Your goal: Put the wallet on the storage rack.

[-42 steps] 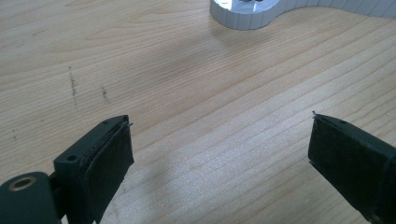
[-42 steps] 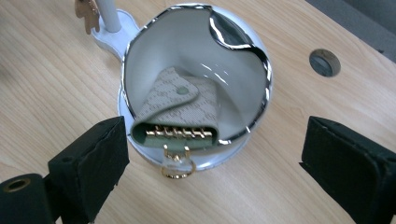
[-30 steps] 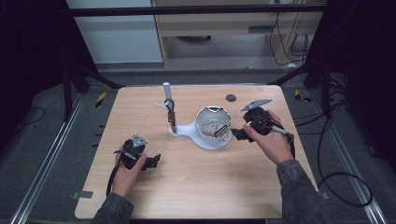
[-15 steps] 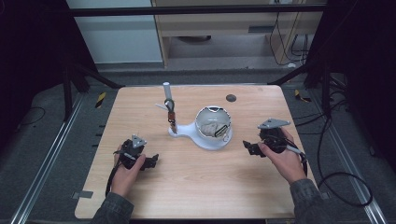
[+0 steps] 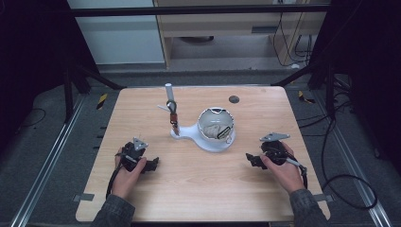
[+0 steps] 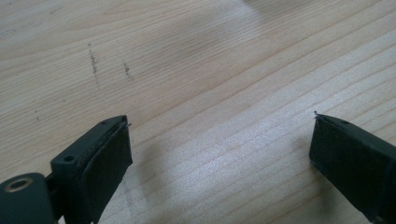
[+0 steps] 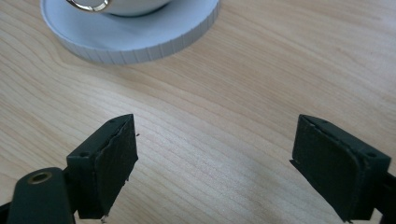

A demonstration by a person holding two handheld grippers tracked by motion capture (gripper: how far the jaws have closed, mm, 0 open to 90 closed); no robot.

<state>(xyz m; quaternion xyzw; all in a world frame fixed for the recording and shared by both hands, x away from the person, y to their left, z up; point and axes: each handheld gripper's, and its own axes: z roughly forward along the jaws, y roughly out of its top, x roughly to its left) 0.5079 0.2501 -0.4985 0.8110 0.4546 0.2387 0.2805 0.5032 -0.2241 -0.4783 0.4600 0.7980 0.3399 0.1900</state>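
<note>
Wooden table (image 5: 203, 189) lies under us; nearest, our left gripper (image 5: 153, 164) and right gripper (image 5: 249, 160) rest on it, both spread with nothing between, the right's jaws just closing slightly. Beyond, mid-table, stands the white bowl (image 5: 215, 125) on its stand (image 5: 182, 134).

A pale wooden counter (image 5: 198, 189) stands on dark grey floor (image 5: 56, 142), with a light wood cabinet (image 5: 227, 23) at the far side amid dim light.

My table (image 5: 198, 189) is evenly lit from overhead; surroundings dark. Soft shadows lie under my jaws; far wood grain blurs.
</note>
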